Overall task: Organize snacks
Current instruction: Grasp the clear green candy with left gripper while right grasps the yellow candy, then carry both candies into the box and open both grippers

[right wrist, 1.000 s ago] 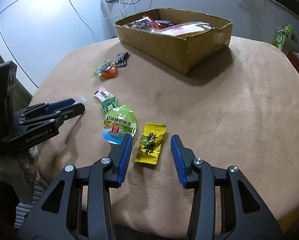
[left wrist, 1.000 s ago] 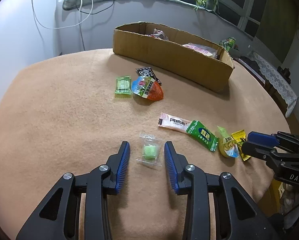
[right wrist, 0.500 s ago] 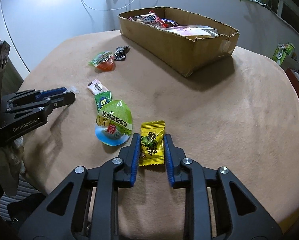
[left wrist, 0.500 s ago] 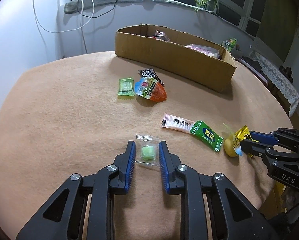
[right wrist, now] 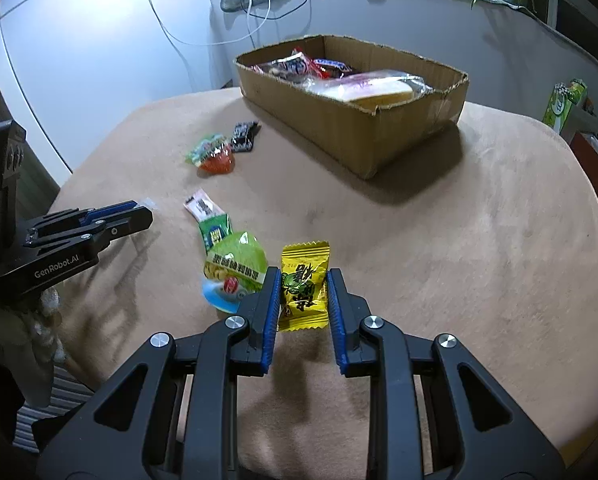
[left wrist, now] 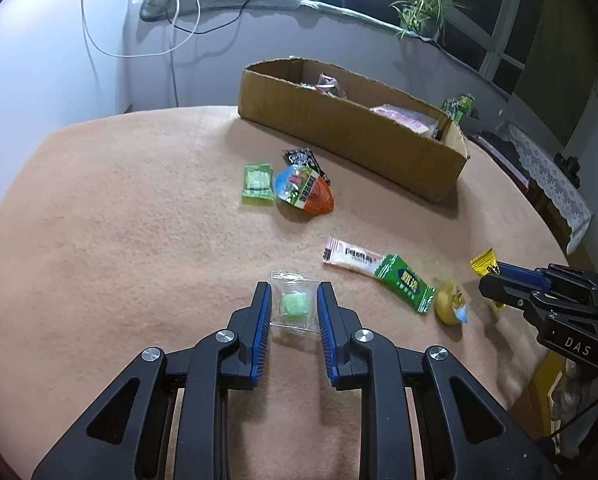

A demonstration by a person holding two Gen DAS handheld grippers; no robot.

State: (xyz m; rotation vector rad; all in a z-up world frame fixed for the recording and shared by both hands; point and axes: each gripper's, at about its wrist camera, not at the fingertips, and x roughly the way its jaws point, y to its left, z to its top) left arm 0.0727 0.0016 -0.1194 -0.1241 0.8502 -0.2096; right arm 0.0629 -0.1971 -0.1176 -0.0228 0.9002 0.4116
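Observation:
My left gripper (left wrist: 293, 300) is shut on a clear packet with a green candy (left wrist: 295, 305), lifted a little off the tan table cloth (left wrist: 139, 220). My right gripper (right wrist: 303, 280) is shut on a yellow snack packet (right wrist: 304, 284), also raised slightly. A cardboard box (right wrist: 355, 120) with several snacks in it stands at the back of the table. It also shows in the left wrist view (left wrist: 351, 132). The right gripper shows at the right of the left wrist view (left wrist: 499, 276), the left gripper at the left of the right wrist view (right wrist: 135, 216).
Loose snacks lie on the cloth: a green packet (left wrist: 257, 183), an orange jelly cup (left wrist: 305, 192), a black packet (left wrist: 301, 157), a pink-and-green stick (left wrist: 377, 272), a green jelly cup (right wrist: 233, 270). The table edge is near on the right (left wrist: 539, 364).
Both grippers went from open around their packets to shut on them, then rose slightly with the packets held.

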